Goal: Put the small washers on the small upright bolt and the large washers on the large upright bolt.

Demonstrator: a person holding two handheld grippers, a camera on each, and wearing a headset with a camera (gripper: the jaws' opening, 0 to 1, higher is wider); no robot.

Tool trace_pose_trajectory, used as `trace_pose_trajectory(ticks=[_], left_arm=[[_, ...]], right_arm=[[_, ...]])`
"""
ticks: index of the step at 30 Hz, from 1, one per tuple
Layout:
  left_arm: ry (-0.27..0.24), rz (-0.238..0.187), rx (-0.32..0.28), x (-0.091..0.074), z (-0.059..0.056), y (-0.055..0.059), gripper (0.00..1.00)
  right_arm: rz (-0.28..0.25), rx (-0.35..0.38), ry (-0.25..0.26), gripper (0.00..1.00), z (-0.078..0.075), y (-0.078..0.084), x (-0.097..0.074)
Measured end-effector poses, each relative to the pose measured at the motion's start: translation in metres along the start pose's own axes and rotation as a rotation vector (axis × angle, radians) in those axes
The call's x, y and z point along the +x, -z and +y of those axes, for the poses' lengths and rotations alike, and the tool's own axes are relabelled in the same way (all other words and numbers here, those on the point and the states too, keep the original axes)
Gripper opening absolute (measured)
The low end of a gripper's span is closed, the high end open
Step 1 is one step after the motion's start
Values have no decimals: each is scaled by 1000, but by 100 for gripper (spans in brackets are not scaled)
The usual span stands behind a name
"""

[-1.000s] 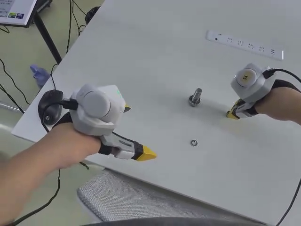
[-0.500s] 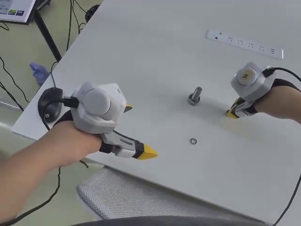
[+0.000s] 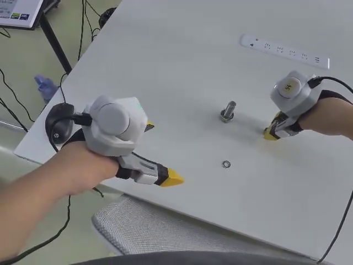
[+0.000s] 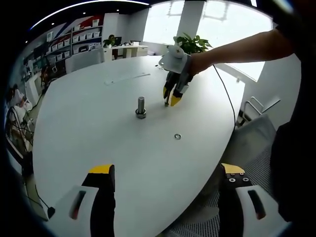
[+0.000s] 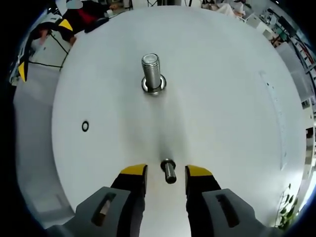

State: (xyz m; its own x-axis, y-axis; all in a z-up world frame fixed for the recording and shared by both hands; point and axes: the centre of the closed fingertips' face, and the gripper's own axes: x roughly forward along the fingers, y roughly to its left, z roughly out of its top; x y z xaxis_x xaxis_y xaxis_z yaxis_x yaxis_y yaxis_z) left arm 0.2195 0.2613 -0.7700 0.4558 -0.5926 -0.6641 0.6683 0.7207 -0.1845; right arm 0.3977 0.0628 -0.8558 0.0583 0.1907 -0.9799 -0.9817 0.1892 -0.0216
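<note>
Right claw (image 3: pixel 270 131) is down near the large bolt (image 3: pixel 228 111), tips at the worktop (image 3: pixel 182 72). Its jaws are parted, the small bolt (image 5: pixel 168 173) stands upright in the gap, and neither jaw touches it. One washer (image 3: pixel 226 164) lies flat near the large bolt, on the person's side of it. Left claw (image 3: pixel 161 152) hovers well apart from the large bolt, over the worktop's near edge, jaws spread wide and holding nothing.

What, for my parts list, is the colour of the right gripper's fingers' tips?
Yellow. The fingers show it best in the right gripper view.
</note>
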Motion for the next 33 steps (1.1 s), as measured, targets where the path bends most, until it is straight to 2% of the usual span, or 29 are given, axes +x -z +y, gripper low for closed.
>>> trace_pose_trajectory(ticks=[8,18,27,31,33], left_arm=[[-1,-6,24,-4,-2,-8,86],[-13,-18,29,-10,-4,-11,86],[-12,-17,33,-17,-14,-8,85],[-17,-37,26,-20,-15,-11,85],[-37,-42,25,-23,-12,-12,86]], right_arm=[[-20,27,-2,33,0,0,-14],[-50,22,18,33,4,-7,-39],[-62,24,21,33,19,-10,-53],[-63,20,21,33,23,-10,-57],[-65,22,24,33,25,-10,-59]])
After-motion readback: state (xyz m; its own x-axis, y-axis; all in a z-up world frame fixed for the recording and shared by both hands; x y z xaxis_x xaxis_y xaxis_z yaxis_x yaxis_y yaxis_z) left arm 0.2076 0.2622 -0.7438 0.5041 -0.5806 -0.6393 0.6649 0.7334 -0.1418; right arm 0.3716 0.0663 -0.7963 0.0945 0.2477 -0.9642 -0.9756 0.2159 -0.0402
